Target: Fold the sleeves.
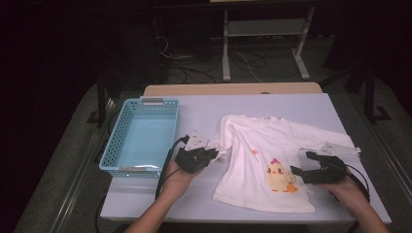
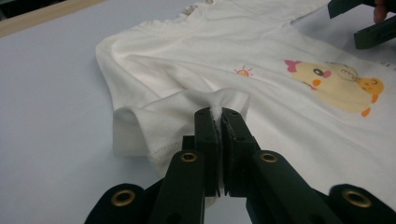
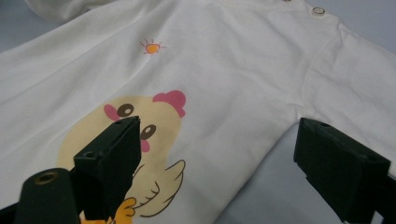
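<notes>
Right now the white baby shirt [image 1: 257, 165] lies flat on the worktop [image 1: 204, 109], center-right of the high view, chick print [image 1: 278, 175] facing up. L gripper [image 1: 210, 154] sits at the shirt's left edge w/ its fingers [image 2: 208, 135] clenched on a bunched bit of the sleeve cuff [image 2: 187, 109], cloth pinched between them in the left gripper view. R gripper [image 1: 311, 165] is at lower right of the high view, over the shirt's right side near the underarm; its fingers [image 3: 114, 154] are released and spread wide, one above the chick print, the other above bare worktop, nothing gripped. Light-blue basket [image 1: 119, 145] sits at center-left of the high view, just beside the L gripper, apart from the shirt.
</notes>
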Demonstrator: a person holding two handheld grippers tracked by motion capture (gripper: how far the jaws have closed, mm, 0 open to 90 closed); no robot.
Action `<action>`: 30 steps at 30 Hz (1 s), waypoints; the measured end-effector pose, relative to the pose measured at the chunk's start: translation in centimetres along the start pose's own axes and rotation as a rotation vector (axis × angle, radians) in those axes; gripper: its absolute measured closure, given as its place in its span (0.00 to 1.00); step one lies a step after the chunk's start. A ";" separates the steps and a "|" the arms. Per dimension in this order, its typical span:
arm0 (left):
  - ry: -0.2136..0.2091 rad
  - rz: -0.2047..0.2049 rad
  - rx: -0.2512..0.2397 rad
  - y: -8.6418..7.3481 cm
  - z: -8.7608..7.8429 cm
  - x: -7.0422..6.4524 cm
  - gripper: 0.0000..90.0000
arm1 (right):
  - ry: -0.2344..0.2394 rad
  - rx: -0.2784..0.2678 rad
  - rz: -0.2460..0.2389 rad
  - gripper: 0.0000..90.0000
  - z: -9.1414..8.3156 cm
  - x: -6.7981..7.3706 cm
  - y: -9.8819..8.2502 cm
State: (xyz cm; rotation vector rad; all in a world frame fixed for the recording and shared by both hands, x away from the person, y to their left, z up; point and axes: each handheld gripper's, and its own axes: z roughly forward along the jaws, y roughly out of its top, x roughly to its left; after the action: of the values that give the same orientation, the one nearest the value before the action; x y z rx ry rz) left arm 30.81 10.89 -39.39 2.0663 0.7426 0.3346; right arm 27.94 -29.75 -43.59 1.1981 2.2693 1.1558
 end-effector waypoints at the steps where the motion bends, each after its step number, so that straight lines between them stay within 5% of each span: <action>1: -0.002 -0.001 -0.004 0.1 0.1 0.0 0.94 | 0.000 0.000 0.000 0.16 0.0 0.0 0.0; 18: -0.036 0.028 -0.046 2.1 2.2 0.2 0.94 | -0.003 0.000 -0.001 0.16 0.0 0.0 0.0; 30: -0.064 0.087 -0.075 3.7 3.9 -0.1 0.94 | -0.006 -0.004 -0.001 0.16 -0.1 -0.1 0.0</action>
State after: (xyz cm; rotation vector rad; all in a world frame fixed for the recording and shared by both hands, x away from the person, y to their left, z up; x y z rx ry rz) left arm 34.03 6.72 -38.58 2.0324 0.5946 0.3377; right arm 27.96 -29.88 -43.59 1.1979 2.2621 1.1539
